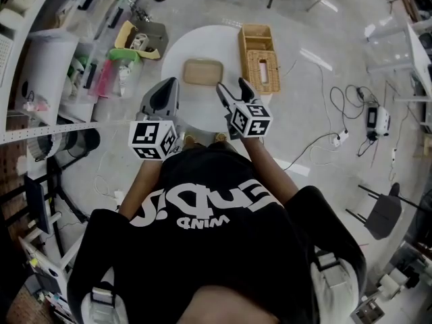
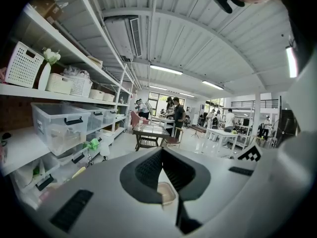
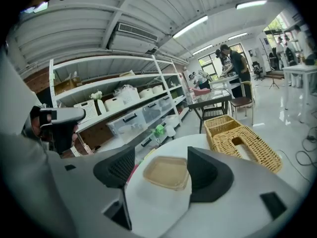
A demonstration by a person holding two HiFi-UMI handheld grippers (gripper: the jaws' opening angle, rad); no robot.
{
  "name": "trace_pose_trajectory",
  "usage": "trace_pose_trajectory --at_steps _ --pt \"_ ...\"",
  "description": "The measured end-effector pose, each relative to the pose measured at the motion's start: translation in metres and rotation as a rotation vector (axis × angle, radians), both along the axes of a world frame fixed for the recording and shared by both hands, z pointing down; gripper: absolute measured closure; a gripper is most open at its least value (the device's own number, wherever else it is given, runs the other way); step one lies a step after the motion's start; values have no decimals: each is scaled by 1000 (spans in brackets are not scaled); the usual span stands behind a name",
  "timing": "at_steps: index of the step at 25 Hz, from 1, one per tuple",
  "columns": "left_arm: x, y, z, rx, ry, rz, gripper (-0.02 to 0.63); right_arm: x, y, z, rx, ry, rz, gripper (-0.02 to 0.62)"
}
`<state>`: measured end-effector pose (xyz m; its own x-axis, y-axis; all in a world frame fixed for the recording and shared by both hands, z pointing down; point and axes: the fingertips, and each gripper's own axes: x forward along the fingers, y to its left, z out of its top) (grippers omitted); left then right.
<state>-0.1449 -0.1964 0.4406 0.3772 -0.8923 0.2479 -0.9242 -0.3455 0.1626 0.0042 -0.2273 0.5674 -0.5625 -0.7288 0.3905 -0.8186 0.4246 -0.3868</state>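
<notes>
A tan lidded container [image 1: 203, 71] lies on a round white table [image 1: 177, 49]. My right gripper [image 1: 231, 88] hovers over the table's near edge, open and empty. In the right gripper view the container [image 3: 167, 172] shows just beyond the gap of that gripper [image 3: 161, 153], untouched. My left gripper [image 1: 165, 88] hangs at the table's near left edge, its jaws pressed together at the tips with nothing between them. In the left gripper view the gripper [image 2: 162, 152] points across the room, and a bit of the container [image 2: 166, 193] shows below the tips.
A wicker basket [image 1: 259, 58] with two compartments stands on the table's right side. Shelves with plastic bins [image 1: 50, 59] line the left. Cables and a power strip [image 1: 339, 138] lie on the floor at right, near a dark chair [image 1: 382, 213]. People stand at far tables [image 2: 174, 114].
</notes>
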Motion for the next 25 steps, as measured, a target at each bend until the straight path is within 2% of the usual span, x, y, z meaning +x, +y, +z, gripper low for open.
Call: trace_pose_trajectory --at_steps 9,15,19,25 --pt "-11 -8 15 -45 -23 -27 606 -14 -20 81 -148 51 -14 280" --pt "-20 -11 21 -66 -39 -50 606 -14 -32 122 -246 49 8 282" --pt "-24 -15 25 -83 -44 -59 606 -16 -39 138 -291 12 14 296" --pt "-25 -17 30 -103 -37 -66 606 -19 -39 147 -326 11 -1 325"
